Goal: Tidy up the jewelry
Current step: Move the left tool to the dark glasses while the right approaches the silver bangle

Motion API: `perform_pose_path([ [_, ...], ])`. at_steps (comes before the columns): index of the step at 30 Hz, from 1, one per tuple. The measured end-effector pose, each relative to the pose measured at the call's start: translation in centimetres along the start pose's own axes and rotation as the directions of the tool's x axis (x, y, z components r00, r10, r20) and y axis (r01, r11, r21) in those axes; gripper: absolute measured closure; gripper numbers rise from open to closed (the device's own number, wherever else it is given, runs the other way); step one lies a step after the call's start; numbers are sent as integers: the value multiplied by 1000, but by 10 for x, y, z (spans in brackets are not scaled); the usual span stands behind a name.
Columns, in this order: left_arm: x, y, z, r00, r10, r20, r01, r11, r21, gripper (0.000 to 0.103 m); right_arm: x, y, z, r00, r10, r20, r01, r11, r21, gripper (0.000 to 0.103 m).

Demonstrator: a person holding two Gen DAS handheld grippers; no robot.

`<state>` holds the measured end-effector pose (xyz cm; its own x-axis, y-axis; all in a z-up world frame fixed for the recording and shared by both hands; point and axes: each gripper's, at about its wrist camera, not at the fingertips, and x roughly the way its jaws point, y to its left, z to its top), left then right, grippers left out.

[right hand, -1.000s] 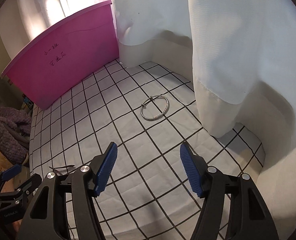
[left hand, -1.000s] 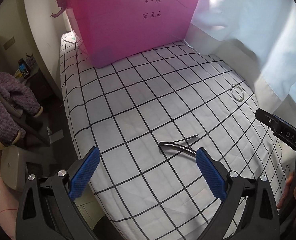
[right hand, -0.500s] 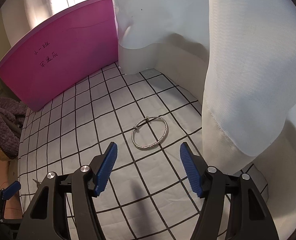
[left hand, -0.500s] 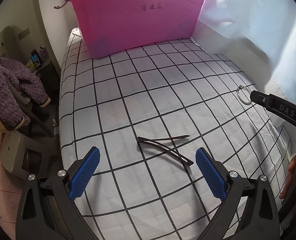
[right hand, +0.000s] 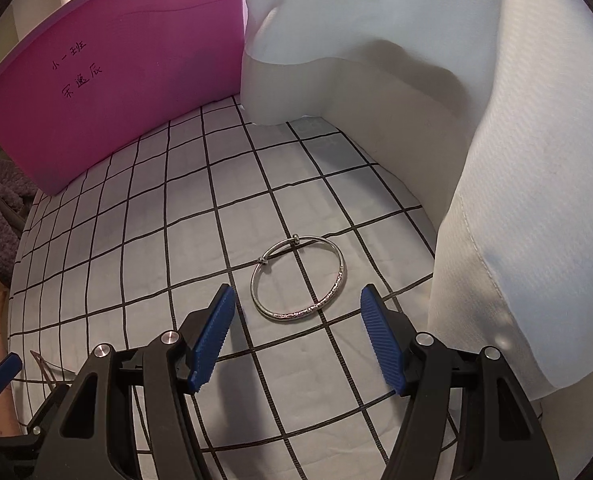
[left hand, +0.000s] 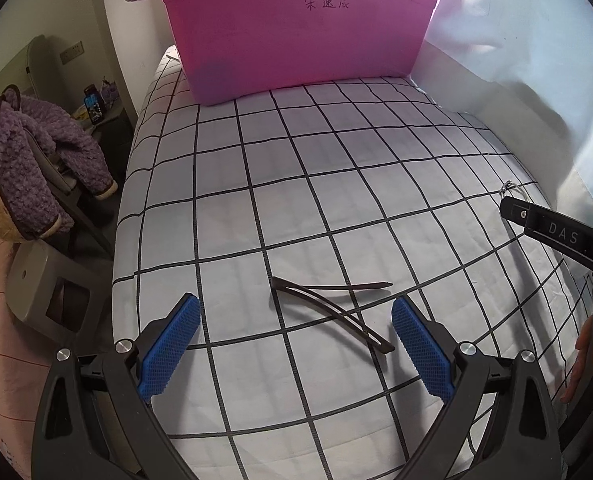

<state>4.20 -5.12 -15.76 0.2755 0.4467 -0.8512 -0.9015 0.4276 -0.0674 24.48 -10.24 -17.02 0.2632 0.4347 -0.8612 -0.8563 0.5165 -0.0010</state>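
Bangle of silver lies flat on the checked bed sheet, just ahead of my right hand-held gripper and centred on the gap between its spread blue pads, which touch nothing. My left hand-held gripper also stands wide and empty, with a dark V-shaped hairpin just ahead of it, its long axis running across the gap between the pads. Well beyond both stands the pink bin. I judge the right hand nearer the bangle, so lowering it straight over the near rim looks best.
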Motion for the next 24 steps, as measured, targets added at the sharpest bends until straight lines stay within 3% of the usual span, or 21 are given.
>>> perform_pose_path([
  [14, 4, -8, -4, 998, 45, 40, -44, 999, -27, 6, 5, 4, -3, 998, -18, 66, 21, 999, -48, 38],
  [24, 1, -7, -6, 999, 23, 47, -23, 1000, -11, 11, 5, 5, -8, 997, -15, 78, 20, 998, -53, 39],
])
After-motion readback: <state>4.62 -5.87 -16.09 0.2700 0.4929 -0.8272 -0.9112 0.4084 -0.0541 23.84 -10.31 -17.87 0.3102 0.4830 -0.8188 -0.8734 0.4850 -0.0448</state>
